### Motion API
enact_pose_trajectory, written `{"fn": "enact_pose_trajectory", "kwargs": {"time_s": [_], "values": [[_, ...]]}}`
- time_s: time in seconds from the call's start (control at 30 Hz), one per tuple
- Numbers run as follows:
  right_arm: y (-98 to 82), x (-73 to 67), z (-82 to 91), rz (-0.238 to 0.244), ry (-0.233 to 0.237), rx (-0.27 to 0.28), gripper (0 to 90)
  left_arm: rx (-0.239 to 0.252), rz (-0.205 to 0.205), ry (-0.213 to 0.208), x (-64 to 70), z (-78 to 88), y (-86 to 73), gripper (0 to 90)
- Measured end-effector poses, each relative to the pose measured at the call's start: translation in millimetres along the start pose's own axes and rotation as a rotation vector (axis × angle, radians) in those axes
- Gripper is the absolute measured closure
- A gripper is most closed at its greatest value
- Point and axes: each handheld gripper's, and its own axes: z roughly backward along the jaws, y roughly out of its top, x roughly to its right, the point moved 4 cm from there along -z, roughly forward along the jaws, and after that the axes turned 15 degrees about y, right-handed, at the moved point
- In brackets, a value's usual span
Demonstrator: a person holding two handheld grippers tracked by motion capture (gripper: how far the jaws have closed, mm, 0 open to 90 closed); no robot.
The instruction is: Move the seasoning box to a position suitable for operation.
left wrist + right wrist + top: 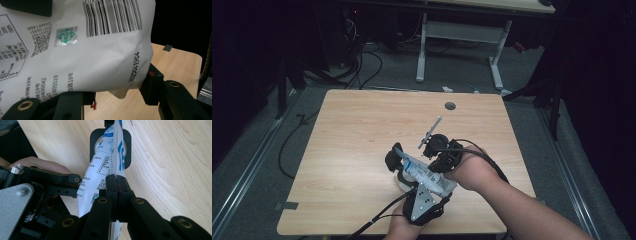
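Both grippers hold a white printed pouch [428,175] above the table [352,150]: left gripper [117,93] grasps its body, right gripper [117,186] pinches its edge.

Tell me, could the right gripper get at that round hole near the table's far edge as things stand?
Probably not right away. The right gripper is clamped on the white bag, which the left gripper also holds. The bare wood up to the hole leaves the way free once it lets go.
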Motion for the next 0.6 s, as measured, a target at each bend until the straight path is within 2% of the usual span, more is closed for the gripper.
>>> {"fn": "enact_pose_trajectory", "kwargs": {"time_s": [0.6], "values": [[0.0, -0.2, 1.2, 0.005, 0.002, 0.005, 90.0, 0.005, 0.003, 0.002, 0.4, -0.3, 1.0, 55.2]]}}
